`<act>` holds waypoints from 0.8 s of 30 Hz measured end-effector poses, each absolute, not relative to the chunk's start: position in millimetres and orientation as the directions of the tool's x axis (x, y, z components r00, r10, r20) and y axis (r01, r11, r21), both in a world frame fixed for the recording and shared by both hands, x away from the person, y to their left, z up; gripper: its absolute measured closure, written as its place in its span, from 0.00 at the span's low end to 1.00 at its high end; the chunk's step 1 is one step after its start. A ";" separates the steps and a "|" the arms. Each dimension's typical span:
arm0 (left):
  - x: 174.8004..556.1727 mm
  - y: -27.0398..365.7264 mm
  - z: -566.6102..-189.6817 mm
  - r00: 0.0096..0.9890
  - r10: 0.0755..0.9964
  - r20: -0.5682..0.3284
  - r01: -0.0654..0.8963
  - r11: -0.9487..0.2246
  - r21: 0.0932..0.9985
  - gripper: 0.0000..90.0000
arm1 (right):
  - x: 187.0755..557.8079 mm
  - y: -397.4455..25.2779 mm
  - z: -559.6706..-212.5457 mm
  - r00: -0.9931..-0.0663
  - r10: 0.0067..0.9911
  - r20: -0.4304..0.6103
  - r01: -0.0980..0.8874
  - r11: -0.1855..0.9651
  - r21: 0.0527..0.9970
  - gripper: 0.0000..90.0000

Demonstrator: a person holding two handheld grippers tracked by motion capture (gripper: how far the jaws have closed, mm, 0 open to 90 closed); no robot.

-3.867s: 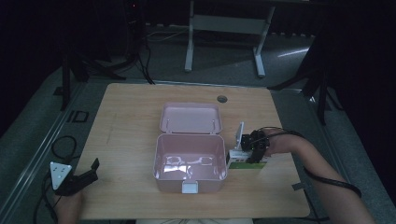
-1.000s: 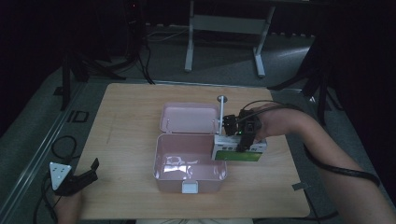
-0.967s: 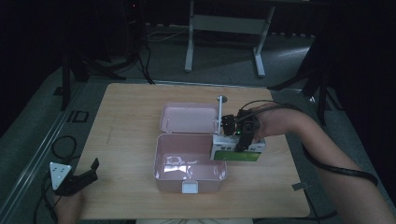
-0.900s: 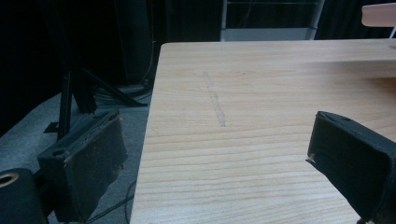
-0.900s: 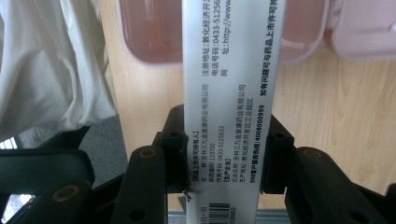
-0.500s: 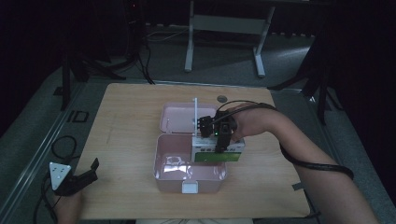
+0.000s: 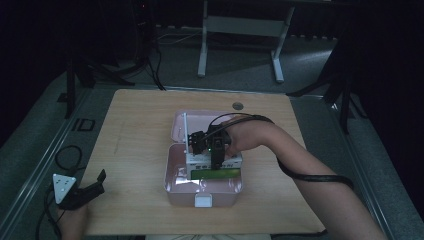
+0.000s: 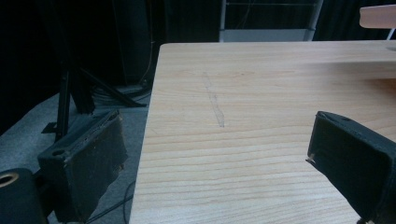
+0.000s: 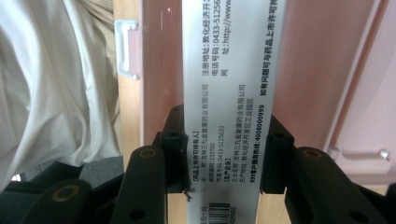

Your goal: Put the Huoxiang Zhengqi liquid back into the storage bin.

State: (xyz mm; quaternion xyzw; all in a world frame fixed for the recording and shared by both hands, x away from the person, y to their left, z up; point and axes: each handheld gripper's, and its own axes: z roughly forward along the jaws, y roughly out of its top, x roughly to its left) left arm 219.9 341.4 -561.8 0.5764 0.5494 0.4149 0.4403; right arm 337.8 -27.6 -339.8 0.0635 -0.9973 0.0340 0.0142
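Observation:
A pink box [image 7: 172, 187] stands open at the table's middle, its lid [image 7: 177, 125] laid back behind it. My right gripper [image 7: 212, 150] is shut on a white carton with a green face [image 7: 215, 172] and holds it low over the box's inside. In the right gripper view the carton's printed white side [image 9: 229, 93] is pinched between both pads [image 9: 175, 154], with the pink box wall [image 9: 308, 70] and its white latch [image 9: 126, 46] beyond. My left gripper [image 7: 99, 184] rests open at the table's front left corner, with nothing in it and its pads [image 8: 84, 163] wide apart.
The wooden table [image 7: 130, 130] has a round grommet [image 7: 237, 105] near its far edge. A dark cable [image 7: 310, 177] trails along the person's right forearm. Grey floor and stand legs [image 7: 240, 45] surround the table. White cloth [image 9: 56, 93] lies past the table's front edge.
The right gripper has carried the carton leftward from beside the box's right wall to over the box's inside. The left gripper has stayed still.

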 end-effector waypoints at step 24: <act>220.2 341.7 -561.9 0.051 0.999 -0.010 0.266 -0.004 0.964 0.05 | 345.3 -17.7 -420.3 -0.989 -0.123 0.082 -0.130 0.988 -0.088 0.68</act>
